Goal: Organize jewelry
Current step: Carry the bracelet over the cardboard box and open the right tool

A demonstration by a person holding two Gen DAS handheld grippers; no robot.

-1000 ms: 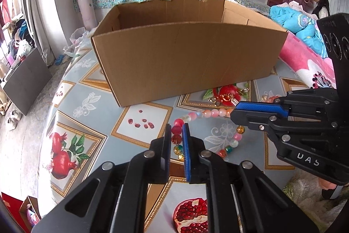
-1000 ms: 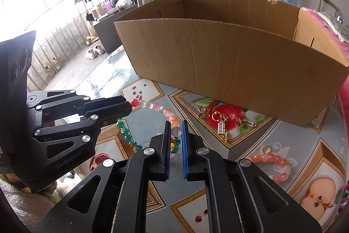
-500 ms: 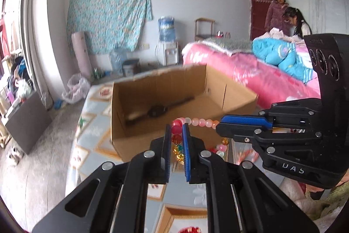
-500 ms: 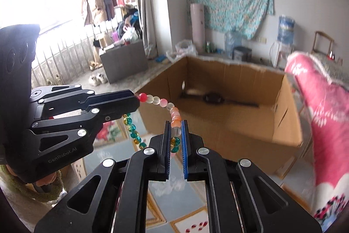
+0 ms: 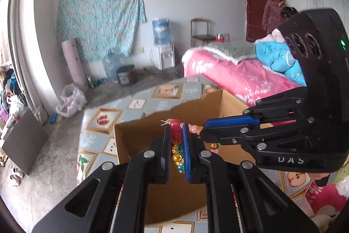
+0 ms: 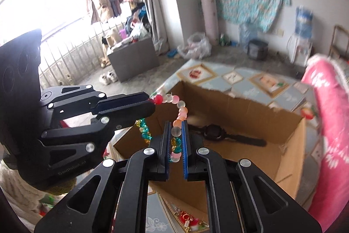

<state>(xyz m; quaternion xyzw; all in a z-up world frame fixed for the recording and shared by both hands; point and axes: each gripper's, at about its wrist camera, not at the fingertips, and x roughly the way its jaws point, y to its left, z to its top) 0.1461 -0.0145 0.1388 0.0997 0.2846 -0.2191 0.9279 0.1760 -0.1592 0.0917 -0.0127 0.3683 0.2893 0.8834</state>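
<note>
A large open brown cardboard box [image 6: 281, 137] sits on the fruit-patterned tablecloth [image 6: 244, 78], holding only a dark wristwatch [image 6: 214, 131] on its floor. Above its near edge, the left gripper [image 5: 176, 134] and right gripper [image 6: 176, 134], each nearly closed, pinch opposite ends of a string of pink, red, amber and teal glass beads [image 6: 181, 111], which hangs between them. If one side lets go first, the strand could swing against the box wall and drop outside, beside the gold charm jewellery [image 6: 188, 220] lying on the cloth.
</note>
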